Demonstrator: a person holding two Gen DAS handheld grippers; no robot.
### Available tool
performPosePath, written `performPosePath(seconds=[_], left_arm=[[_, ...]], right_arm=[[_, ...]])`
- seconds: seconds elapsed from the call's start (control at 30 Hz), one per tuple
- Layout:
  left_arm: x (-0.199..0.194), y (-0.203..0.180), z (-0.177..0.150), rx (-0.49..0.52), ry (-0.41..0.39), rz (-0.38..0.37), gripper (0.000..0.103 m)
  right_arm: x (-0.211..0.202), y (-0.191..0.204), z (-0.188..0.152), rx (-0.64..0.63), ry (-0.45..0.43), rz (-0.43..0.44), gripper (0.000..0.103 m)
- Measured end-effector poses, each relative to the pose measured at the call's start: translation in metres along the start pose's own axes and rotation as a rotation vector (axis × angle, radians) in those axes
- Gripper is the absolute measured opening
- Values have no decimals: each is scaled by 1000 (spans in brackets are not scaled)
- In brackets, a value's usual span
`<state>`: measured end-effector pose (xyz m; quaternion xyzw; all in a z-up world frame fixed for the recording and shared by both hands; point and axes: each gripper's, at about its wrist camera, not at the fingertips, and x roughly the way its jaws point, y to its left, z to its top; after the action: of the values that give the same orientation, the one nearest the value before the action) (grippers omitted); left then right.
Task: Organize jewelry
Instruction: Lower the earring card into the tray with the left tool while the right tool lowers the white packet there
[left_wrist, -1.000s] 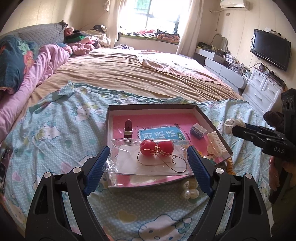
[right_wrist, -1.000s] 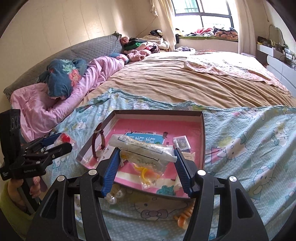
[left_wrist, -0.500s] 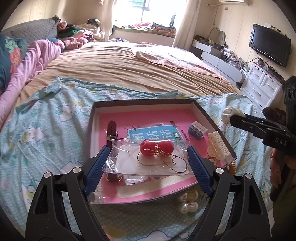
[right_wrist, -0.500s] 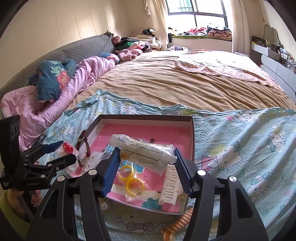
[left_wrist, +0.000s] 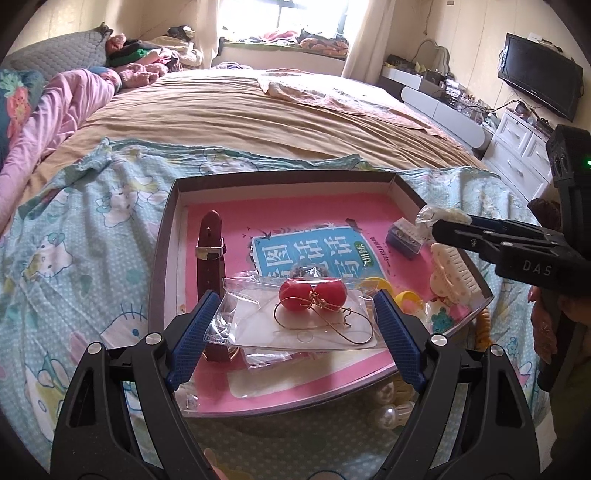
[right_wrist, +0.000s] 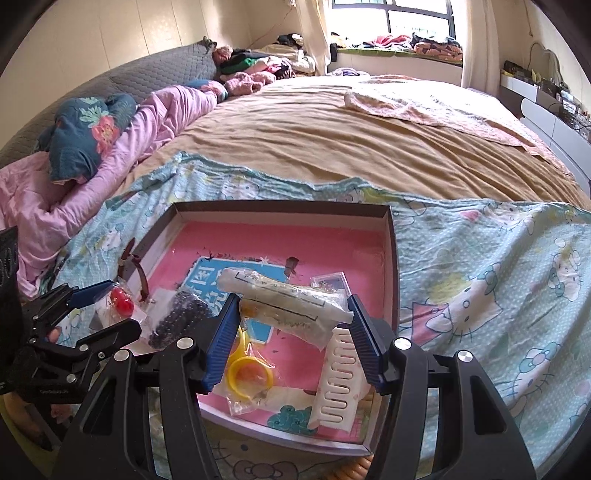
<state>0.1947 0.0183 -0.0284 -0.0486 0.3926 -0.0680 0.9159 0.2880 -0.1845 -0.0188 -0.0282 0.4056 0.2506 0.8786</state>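
Note:
A shallow box with a pink lining (left_wrist: 280, 218) (right_wrist: 332, 240) lies on the bed. My left gripper (left_wrist: 295, 325) is shut on a clear bag with red ball earrings (left_wrist: 310, 314), held over the box's near left part; the bag also shows in the right wrist view (right_wrist: 120, 301). My right gripper (right_wrist: 291, 332) is shut on a clear bag with a whitish item (right_wrist: 284, 299), held over the box's near right part; its tip shows in the left wrist view (left_wrist: 439, 218).
In the box lie a dark red watch strap (left_wrist: 210, 254), a small blue case (left_wrist: 404, 240), a white hair clip (right_wrist: 336, 384), yellow rings in a bag (right_wrist: 251, 373) and dark beads (right_wrist: 177, 317). Pearl beads (left_wrist: 391, 410) lie before the box on the Hello Kitty sheet (right_wrist: 480, 295).
Both grippers have moved forward over the box with their bags held. The box now appears nearer and larger in both views.

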Motion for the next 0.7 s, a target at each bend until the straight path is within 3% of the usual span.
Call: performPosePath(seconds=[0.3,0.7], left_arm=[[6,4,-1,-5,15,10,77],[8,4,-2,-7,19,9,77]], right_arm=[[25,10,-3,-32,61,-7,57],[26,10,-5,-21,69,-7,59]])
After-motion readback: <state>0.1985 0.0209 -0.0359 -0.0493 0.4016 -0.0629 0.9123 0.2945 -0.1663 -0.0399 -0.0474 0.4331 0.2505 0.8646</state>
